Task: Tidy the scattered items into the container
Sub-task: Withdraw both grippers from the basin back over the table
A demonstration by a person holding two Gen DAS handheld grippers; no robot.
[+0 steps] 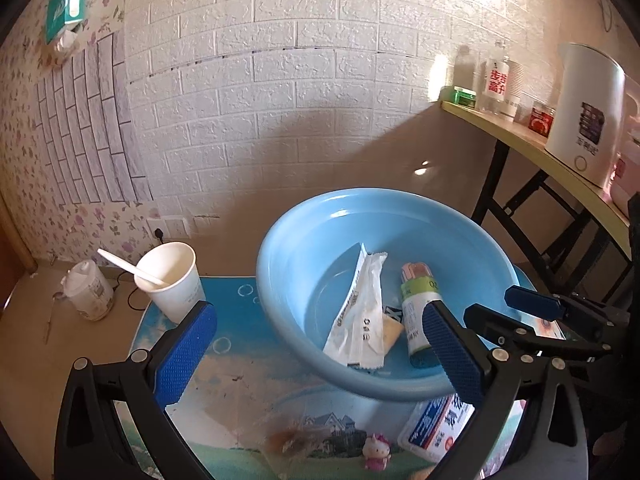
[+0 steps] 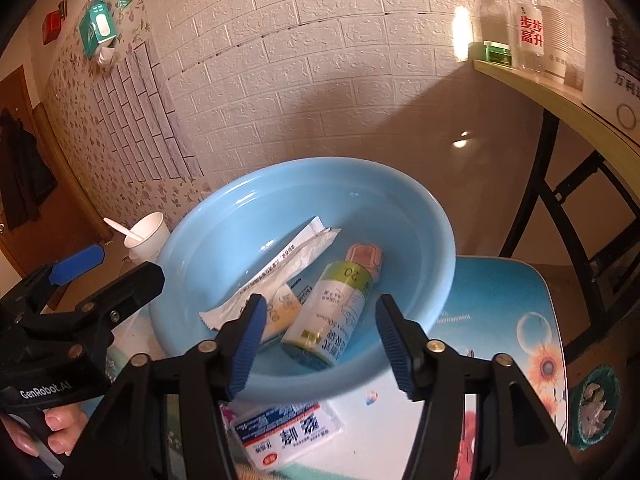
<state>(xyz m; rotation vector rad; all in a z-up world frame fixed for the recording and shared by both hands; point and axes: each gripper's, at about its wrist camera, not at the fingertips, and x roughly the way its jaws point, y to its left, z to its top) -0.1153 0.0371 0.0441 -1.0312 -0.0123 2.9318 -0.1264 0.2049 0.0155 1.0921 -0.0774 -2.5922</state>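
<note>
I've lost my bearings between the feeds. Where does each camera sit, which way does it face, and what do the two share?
Left wrist: on the left claw, angled down at the basin, cup and table; its open blue pads frame the view, the right claw enters at right.
Right wrist: on the right claw, angled down over the basin; the left claw and fingers show at left.
Shared: basin, bottle, sachets, medicine box, cup.

A white embossed brick-pattern wall (image 1: 280,80) meets floral wallpaper (image 1: 24,128) on the left. Warm light patches glare on it. A yellow-topped folding side table (image 1: 560,160) with black legs stands right, above tan floor (image 1: 40,360).
</note>
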